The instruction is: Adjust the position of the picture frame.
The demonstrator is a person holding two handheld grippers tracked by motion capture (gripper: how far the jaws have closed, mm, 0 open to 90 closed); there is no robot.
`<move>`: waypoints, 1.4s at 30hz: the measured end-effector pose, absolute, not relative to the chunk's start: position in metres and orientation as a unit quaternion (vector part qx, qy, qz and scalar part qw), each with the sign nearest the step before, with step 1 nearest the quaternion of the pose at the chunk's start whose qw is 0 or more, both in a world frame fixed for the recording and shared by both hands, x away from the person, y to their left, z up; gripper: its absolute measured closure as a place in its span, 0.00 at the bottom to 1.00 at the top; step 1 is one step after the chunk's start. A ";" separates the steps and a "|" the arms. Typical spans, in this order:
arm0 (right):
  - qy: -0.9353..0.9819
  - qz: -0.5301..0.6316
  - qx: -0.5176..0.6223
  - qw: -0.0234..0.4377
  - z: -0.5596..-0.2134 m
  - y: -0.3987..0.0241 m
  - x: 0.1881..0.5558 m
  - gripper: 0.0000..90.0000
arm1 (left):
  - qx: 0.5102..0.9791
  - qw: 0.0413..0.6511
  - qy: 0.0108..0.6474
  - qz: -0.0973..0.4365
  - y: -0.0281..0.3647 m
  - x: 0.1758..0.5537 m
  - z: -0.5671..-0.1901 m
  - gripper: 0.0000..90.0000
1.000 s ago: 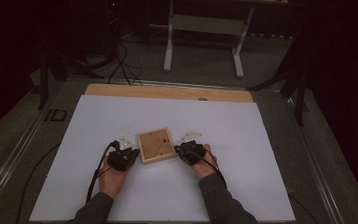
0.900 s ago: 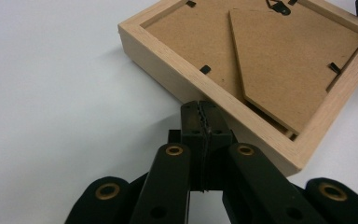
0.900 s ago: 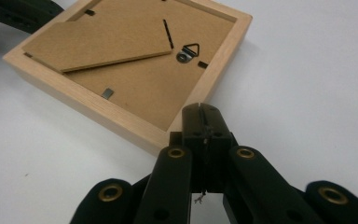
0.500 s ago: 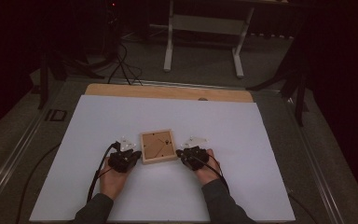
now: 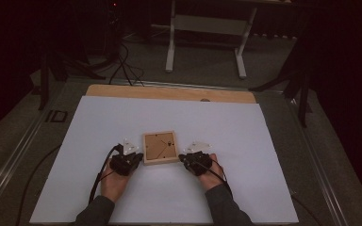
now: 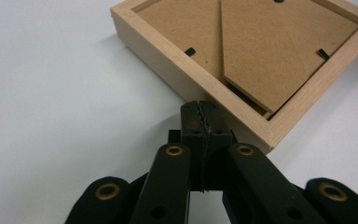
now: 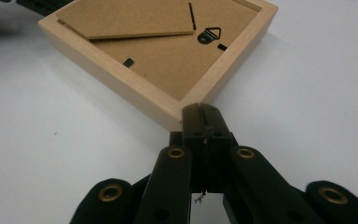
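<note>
A small square wooden picture frame (image 5: 160, 147) lies face down on the white table top, its brown backing board and stand facing up. My left gripper (image 5: 137, 157) is shut with nothing in it, its tips against the frame's near left side; in the left gripper view the closed tips (image 6: 200, 108) touch the light wood rim (image 6: 168, 60). My right gripper (image 5: 183, 158) is also shut and empty, at the frame's near right corner; in the right gripper view its tips (image 7: 202, 112) meet that corner of the frame (image 7: 158, 60). A metal hanger (image 7: 208, 34) sits on the backing.
The white sheet (image 5: 264, 155) covers the table, with a wooden strip (image 5: 169, 93) along its far edge. Beyond it stands a white desk frame (image 5: 205, 42) on dark floor. Cables (image 5: 101, 174) trail from the grippers toward the person's sleeves.
Both hands have drawn slightly toward the near edge and the frame has shifted a little with them; the grippers stay shut at its two near corners.
</note>
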State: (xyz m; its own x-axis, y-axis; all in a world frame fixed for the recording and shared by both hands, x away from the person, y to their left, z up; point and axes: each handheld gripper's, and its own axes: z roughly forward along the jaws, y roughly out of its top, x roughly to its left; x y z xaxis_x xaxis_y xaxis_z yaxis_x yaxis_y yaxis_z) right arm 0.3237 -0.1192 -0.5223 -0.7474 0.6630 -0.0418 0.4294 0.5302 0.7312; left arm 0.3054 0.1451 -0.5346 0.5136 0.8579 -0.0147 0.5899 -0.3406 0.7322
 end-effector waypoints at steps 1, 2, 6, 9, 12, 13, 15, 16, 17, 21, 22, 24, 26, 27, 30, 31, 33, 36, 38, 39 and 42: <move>0.860 0.366 0.316 0.161 -0.522 -0.119 0.323 1.00 | 0.796 0.351 0.455 0.192 0.145 0.306 -0.535 0.99; 0.861 0.365 0.316 0.162 -0.522 -0.119 0.322 1.00 | 0.795 0.351 0.455 0.193 0.145 0.306 -0.535 0.99; 0.862 0.364 0.312 0.166 -0.522 -0.118 0.319 1.00 | 0.794 0.352 0.455 0.197 0.145 0.307 -0.536 0.99; 0.861 0.365 0.313 0.166 -0.523 -0.118 0.318 1.00 | 0.795 0.351 0.454 0.198 0.145 0.308 -0.535 0.99; 0.859 0.367 0.316 0.166 -0.523 -0.118 0.318 1.00 | 0.796 0.350 0.453 0.198 0.145 0.309 -0.535 0.99; 0.859 0.367 0.317 0.165 -0.523 -0.118 0.318 1.00 | 0.796 0.350 0.453 0.198 0.145 0.309 -0.535 0.99; 0.858 0.368 0.317 0.165 -0.523 -0.118 0.318 1.00 | 0.795 0.350 0.453 0.199 0.145 0.309 -0.535 0.99; 0.858 0.368 0.318 0.165 -0.523 -0.118 0.318 1.00 | 0.795 0.350 0.453 0.200 0.144 0.309 -0.535 0.99; 0.858 0.369 0.318 0.165 -0.523 -0.118 0.318 1.00 | 0.794 0.349 0.455 0.201 0.144 0.309 -0.535 0.99; 0.857 0.371 0.317 0.164 -0.524 -0.116 0.316 1.00 | 0.788 0.350 0.462 0.207 0.145 0.312 -0.536 0.99; 0.857 0.372 0.316 0.165 -0.524 -0.115 0.316 1.00 | 0.787 0.350 0.464 0.207 0.146 0.312 -0.536 0.99; 0.857 0.373 0.314 0.164 -0.524 -0.114 0.315 1.00 | 0.785 0.353 0.468 0.203 0.148 0.314 -0.536 0.99; 0.857 0.375 0.312 0.164 -0.525 -0.113 0.315 1.00 | 0.783 0.355 0.468 0.203 0.148 0.313 -0.536 0.99; 0.857 0.376 0.312 0.163 -0.525 -0.113 0.316 1.00 | 0.783 0.355 0.469 0.203 0.148 0.313 -0.535 0.99; 0.857 0.377 0.311 0.163 -0.525 -0.114 0.316 1.00 | 0.784 0.353 0.469 0.203 0.148 0.312 -0.535 0.99; 0.857 0.377 0.312 0.163 -0.525 -0.114 0.316 1.00 | 0.784 0.352 0.469 0.204 0.147 0.312 -0.535 0.99; 0.856 0.377 0.313 0.164 -0.525 -0.113 0.316 1.00 | 0.785 0.351 0.468 0.203 0.147 0.311 -0.535 0.99; 0.855 0.378 0.315 0.165 -0.526 -0.114 0.318 1.00 | 0.783 0.351 0.471 0.205 0.147 0.309 -0.535 0.99; 0.854 0.378 0.316 0.165 -0.526 -0.113 0.318 1.00 | 0.782 0.349 0.473 0.205 0.146 0.308 -0.536 0.99; 0.854 0.378 0.316 0.165 -0.526 -0.113 0.319 1.00 | 0.783 0.347 0.474 0.207 0.145 0.307 -0.536 0.99; 0.852 0.381 0.319 0.164 -0.526 -0.114 0.321 1.00 | 0.783 0.344 0.476 0.206 0.145 0.305 -0.536 0.99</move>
